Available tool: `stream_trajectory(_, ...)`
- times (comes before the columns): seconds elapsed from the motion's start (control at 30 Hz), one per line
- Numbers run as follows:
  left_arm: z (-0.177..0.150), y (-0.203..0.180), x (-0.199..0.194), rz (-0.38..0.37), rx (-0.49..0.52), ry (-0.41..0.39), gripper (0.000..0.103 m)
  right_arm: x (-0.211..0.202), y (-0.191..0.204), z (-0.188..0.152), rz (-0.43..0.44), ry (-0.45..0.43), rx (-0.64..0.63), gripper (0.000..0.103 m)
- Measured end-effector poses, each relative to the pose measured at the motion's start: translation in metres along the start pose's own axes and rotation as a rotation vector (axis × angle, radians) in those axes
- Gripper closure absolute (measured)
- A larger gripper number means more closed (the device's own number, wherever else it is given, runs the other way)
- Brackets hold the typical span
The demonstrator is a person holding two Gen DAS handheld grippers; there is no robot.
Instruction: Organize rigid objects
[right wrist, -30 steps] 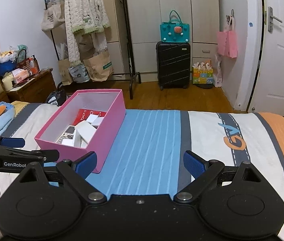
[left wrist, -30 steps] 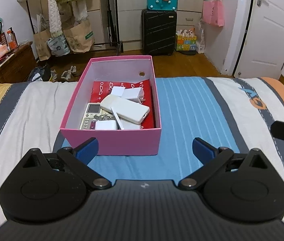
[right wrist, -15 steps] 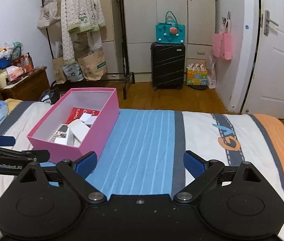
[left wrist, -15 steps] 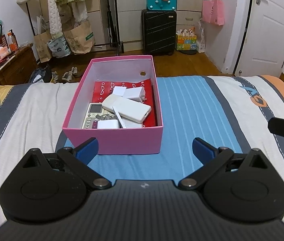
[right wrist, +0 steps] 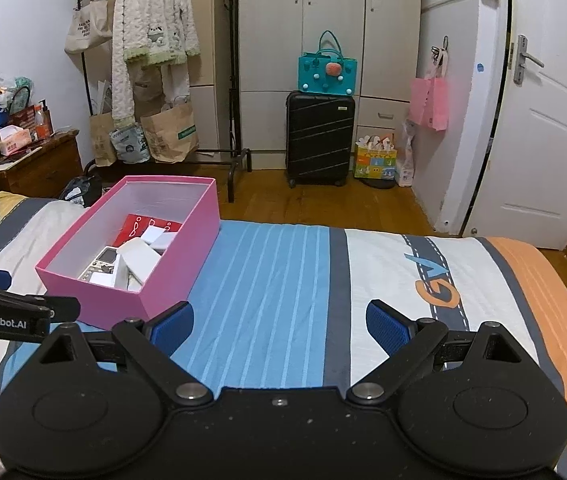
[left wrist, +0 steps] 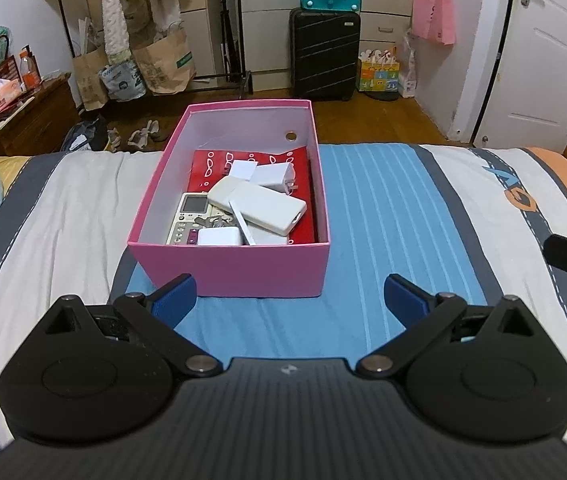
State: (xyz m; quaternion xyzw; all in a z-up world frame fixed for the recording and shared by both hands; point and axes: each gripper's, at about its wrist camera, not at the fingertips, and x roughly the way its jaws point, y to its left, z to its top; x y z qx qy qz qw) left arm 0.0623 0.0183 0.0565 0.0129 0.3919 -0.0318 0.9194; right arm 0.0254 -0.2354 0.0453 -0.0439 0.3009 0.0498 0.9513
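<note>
I am looking down the fingers of two hand-held grippers over a bed [left wrist: 383, 208] with a striped cover. My left gripper [left wrist: 289, 294] hangs just in front of a pink box [left wrist: 235, 266]; its blue-tipped fingers [left wrist: 173, 294] are spread wide and hold nothing. My right gripper [right wrist: 279, 324] is off to the right of the box, above the blue stripes, also spread wide and empty.

The box sits on the bed, open at the top. Inside, on a red card [left wrist: 211, 164], lie a white power bank [left wrist: 257, 208], a white charger [left wrist: 271, 178], a remote control [left wrist: 187, 218] and a small white block [left wrist: 219, 237], all piled loosely and partly overlapping.

I see no loose items on the bed outside the box, so I judge the gathering step is mostly done, and the work is between picks or near its end. The next move would be to lower one gripper over the near wall and close on a single piece without dragging its neighbours. The power bank lies tilted across the others and may slide.
</note>
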Motion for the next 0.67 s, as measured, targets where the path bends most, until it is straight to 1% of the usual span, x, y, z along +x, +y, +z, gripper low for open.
stream_trajectory(0.17, -0.0018, -0.0012, -0.0004, 0.024, 0.022, -0.011, 0.002, -0.0004, -0.0003, 0.0004, 0.006, -0.005, 0.001, 0.008)
stream_trajectory(0.33, -0.0014, -0.0022, -0.0012, 0.025, 0.033, -0.025, 0.002, 0.0006, 0.0005, 0.0000, 0.004, -0.001, -0.001, 0.008)
stream_trajectory(0.67, -0.0015, -0.0053, -0.0052, 0.045, 0.049, -0.077, 0.002, 0.0000, -0.0019, 0.0002, -0.002, -0.015, 0.010, 0.008)
